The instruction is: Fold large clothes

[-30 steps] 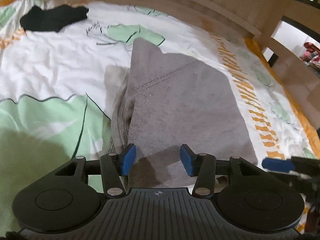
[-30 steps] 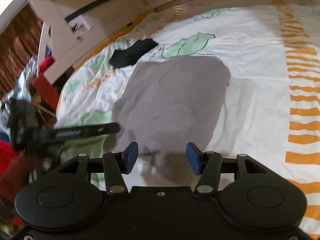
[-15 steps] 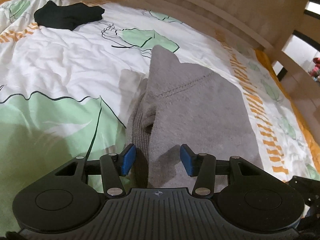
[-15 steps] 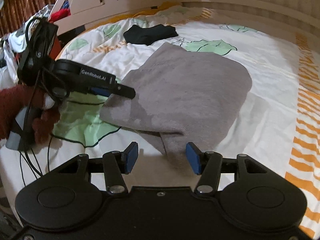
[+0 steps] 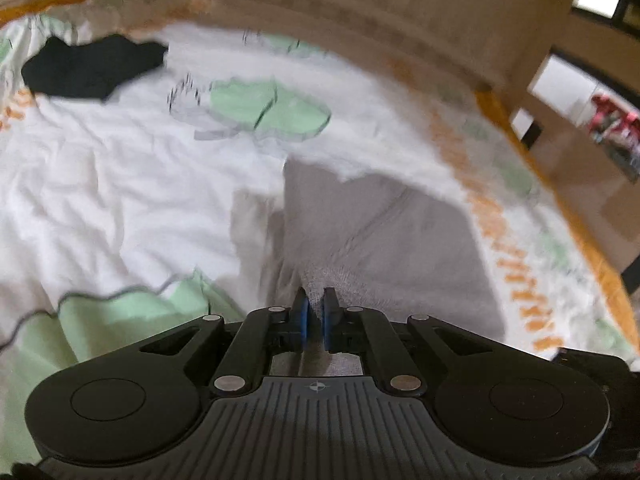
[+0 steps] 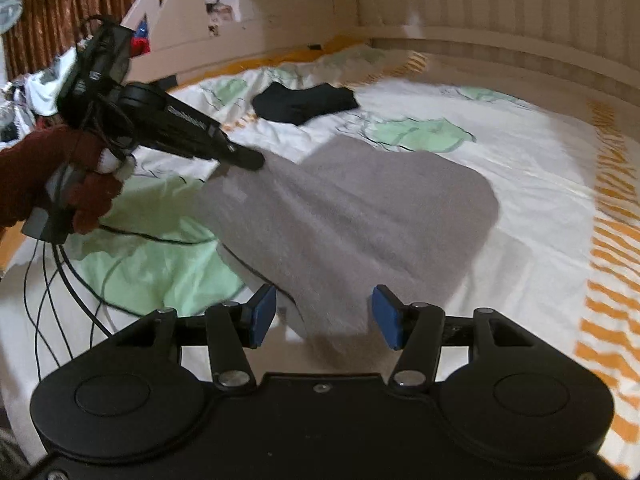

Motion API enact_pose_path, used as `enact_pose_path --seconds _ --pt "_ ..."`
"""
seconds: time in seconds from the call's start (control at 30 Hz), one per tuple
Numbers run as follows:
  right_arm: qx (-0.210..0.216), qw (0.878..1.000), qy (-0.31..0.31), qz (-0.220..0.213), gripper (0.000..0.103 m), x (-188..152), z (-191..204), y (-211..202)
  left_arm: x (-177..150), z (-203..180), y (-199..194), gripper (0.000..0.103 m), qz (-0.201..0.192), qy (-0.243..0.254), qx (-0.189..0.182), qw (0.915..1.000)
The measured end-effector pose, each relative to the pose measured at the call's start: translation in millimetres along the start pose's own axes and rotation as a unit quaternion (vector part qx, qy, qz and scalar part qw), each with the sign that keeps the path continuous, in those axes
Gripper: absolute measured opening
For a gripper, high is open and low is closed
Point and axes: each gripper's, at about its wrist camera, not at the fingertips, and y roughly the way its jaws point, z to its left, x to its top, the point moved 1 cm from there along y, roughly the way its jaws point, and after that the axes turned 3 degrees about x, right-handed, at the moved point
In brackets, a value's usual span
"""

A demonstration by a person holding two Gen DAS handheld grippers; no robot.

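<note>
Left wrist view: left gripper (image 5: 315, 312) fingers clamp the grey garment (image 6: 352, 216); beside that garment's near edge, right gripper (image 6: 324, 316) fingers spread apart.

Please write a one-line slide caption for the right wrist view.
Right gripper open over the grey garment on the bed sheet, while the left gripper pinches its far corner.

One grey garment (image 6: 352, 216) at frame centre, one black garment (image 6: 304, 102) upper middle. Two grippers: left one (image 6: 244, 158) at centre left of the right wrist view, right one (image 6: 323, 314) at the bottom. One bedspread (image 6: 532, 168). One gloved hand (image 6: 60, 184), left edge.
</note>
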Motion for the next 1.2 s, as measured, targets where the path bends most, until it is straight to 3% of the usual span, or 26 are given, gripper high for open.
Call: enact_pose_path --seconds 0.1,0.13,0.2,0.3,0.37,0.47,0.53,0.6,0.67,0.73,0.8,0.87,0.97,1.07,1.2 --pt "0.031 0.998 0.013 0.061 0.062 -12 -3 40 -10 6 17 0.010 0.052 -0.001 0.009 0.9986" --pt "0.044 0.997 0.018 0.062 0.062 -13 -3 43 -11 8 16 0.010 0.054 -0.003 0.009 0.9985" --pt "0.057 0.996 0.026 0.065 0.062 -7 -1 39 -10 6 4 0.010 0.030 -0.002 0.014 0.9995" --pt "0.068 0.996 0.034 0.036 0.061 4 -8 18 -1 -10 -24 0.015 -0.039 0.050 0.059 0.9963" --pt "0.060 0.997 0.052 0.003 0.061 11 -19 3 4 -25 -37 0.035 -0.078 0.080 0.066 0.9916" --pt "0.019 0.997 0.057 -0.043 0.061 20 -36 -11 9 -47 -36 0.043 -0.104 0.108 0.043 0.9878" --pt "-0.019 0.997 0.056 -0.055 0.058 26 -47 -9 11 -60 -21 0.045 -0.094 0.124 0.033 0.9873" --pt "-0.048 0.995 0.055 -0.063 0.044 32 -57 -3 10 -68 -4 0.045 -0.082 0.129 0.021 0.9880" --pt "-0.067 0.994 0.053 -0.073 0.043 40 -65 7 9 -72 14 0.045 -0.073 0.130 0.021 0.9886" --pt "-0.077 0.993 0.048 -0.073 0.043 46 -71 22 7 -69 33 0.045 -0.062 0.139 0.044 0.9873" --pt "-0.092 0.993 0.046 -0.053 0.043 49 -78 43 9 -60 55 0.051 -0.046 0.135 0.069 0.9873" --pt "-0.105 0.992 0.054 -0.032 0.043 48 -87 65 14 -47 66 0.066 -0.028 0.113 0.070 0.9908" --pt "-0.116 0.991 0.061 -0.020 0.044 46 -97 84 21 -33 74 0.080 -0.009 0.085 0.068 0.9940" --pt "-0.125 0.990 0.061 -0.013 0.047 50 -97 91 21 -23 75 0.088 0.001 0.057 0.061 0.9965" --pt "-0.128 0.990 0.053 -0.017 0.047 47 -93 87 18 -20 72 0.089 0.004 0.033 0.057 0.9978"
